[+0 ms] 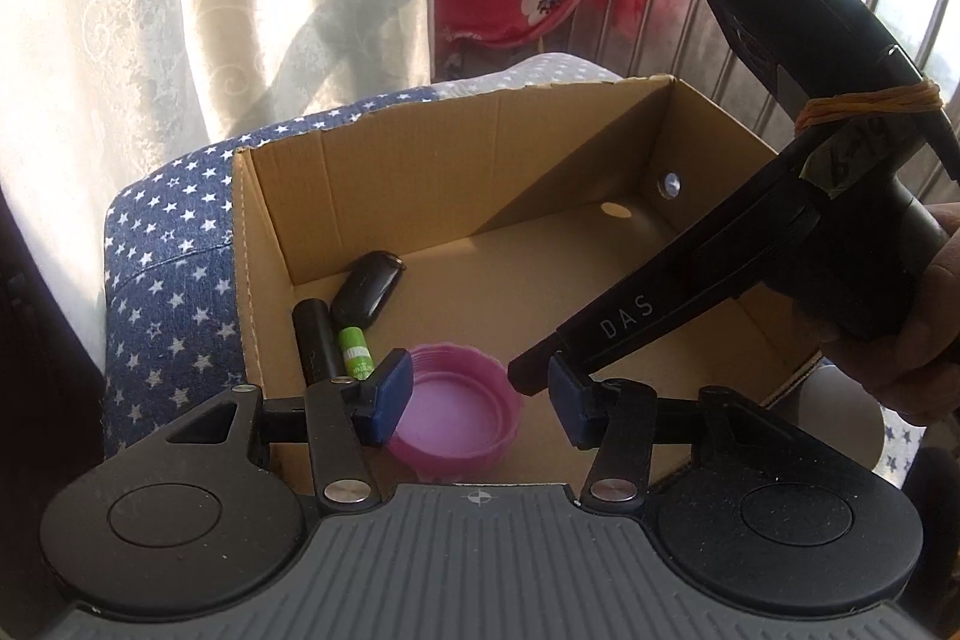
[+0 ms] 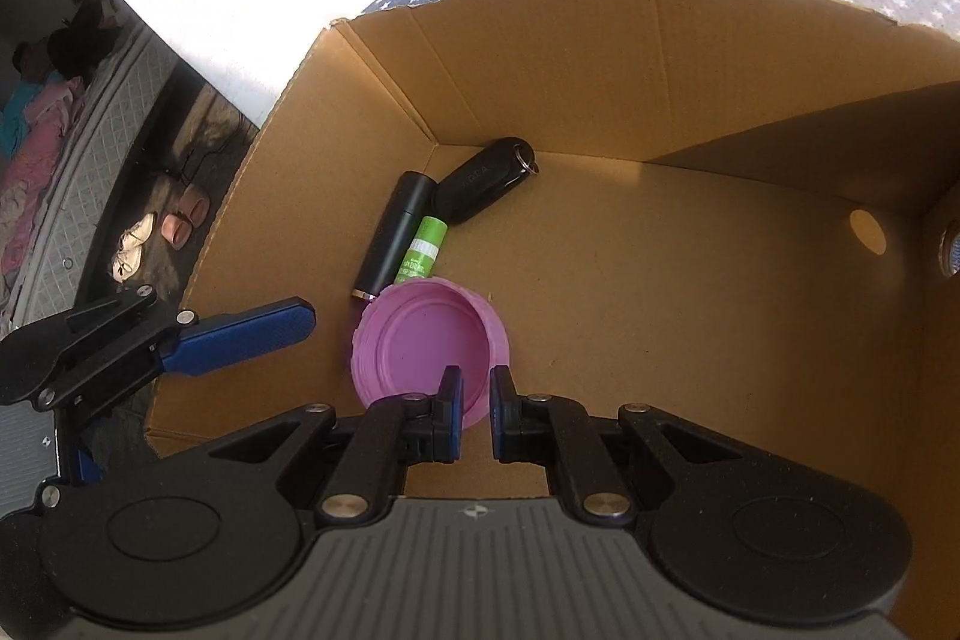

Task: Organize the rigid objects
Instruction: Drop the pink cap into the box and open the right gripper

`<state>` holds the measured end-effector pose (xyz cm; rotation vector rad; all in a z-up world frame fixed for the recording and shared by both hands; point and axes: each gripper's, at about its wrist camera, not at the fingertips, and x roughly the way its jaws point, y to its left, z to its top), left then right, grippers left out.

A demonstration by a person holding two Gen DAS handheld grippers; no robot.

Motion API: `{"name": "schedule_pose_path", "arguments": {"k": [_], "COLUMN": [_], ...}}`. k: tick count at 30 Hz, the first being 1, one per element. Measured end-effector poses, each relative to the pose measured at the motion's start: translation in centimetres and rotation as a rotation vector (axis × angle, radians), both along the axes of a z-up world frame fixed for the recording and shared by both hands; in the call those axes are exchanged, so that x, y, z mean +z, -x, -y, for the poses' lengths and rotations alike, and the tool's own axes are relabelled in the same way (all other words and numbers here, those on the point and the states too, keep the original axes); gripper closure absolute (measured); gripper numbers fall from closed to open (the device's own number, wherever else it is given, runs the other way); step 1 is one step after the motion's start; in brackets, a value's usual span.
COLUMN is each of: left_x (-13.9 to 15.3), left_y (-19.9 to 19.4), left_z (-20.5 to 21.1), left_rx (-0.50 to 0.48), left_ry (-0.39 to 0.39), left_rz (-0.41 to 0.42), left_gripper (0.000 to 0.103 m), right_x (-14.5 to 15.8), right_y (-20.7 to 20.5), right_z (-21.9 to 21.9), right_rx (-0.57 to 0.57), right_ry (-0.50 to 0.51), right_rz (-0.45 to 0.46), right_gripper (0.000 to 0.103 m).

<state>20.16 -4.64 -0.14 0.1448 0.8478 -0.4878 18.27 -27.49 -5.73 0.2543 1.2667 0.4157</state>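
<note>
Four small objects lie on the floor of a cardboard box (image 2: 600, 58): a pink lid (image 2: 420, 340) at lower centre, with a green tube (image 2: 423, 250), black cylinder (image 2: 396, 235) and key fob (image 2: 480, 187) above it. The right gripper (image 2: 475, 415) hovers at the lid's near edge, jaws slightly parted, grasping nothing. The left gripper (image 1: 480, 394) is spread wide.
</note>
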Motion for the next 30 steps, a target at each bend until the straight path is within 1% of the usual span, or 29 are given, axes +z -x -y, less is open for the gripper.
{"name": "schedule_pose_path", "arguments": {"k": [3,6,9,12,16,21,26,28,30], "left_x": [0.0,0.5,1.6,3.1,4.7,5.5,4.5,3.6,2.1], "left_y": [-0.1,0.2,1.2,3.1,6.3,11.0,15.0,16.1,17.2], "left_z": [-0.1,-0.5,-1.1,-1.8,-3.2,-4.6,-5.3,-5.4,-5.4], "left_rx": [0.006,0.008,0.007,0.008,0.005,-0.018,-0.037,-0.042,-0.048], "left_ry": [-0.004,0.024,0.059,0.092,0.145,0.173,0.175,0.167,0.152], "left_rz": [-0.002,-0.001,0.019,0.061,0.118,0.182,0.193,0.181,0.157], "left_gripper": [0.053,0.050,0.047,0.044,0.043,0.039,0.037,0.036,0.035], "right_x": [0.2,0.8,2.2,4.1,6.7,8.9,9.8,9.4,8.6], "right_y": [-0.5,-0.3,0.6,2.7,6.8,13.2,19.0,21.0,22.7], "right_z": [-0.1,0.3,0.9,2.0,3.8,5.5,5.9,5.5,4.7], "right_rx": [0.000,-0.010,-0.027,-0.045,-0.080,-0.118,-0.143,-0.144,-0.142], "right_ry": [-0.002,-0.020,-0.052,-0.099,-0.169,-0.234,-0.274,-0.276,-0.243], "right_rz": [-0.017,-0.004,0.026,0.082,0.173,0.291,0.382,0.417,0.444], "right_gripper": [0.092,0.091,0.091,0.091,0.090,0.090,0.089,0.084,0.077]}}
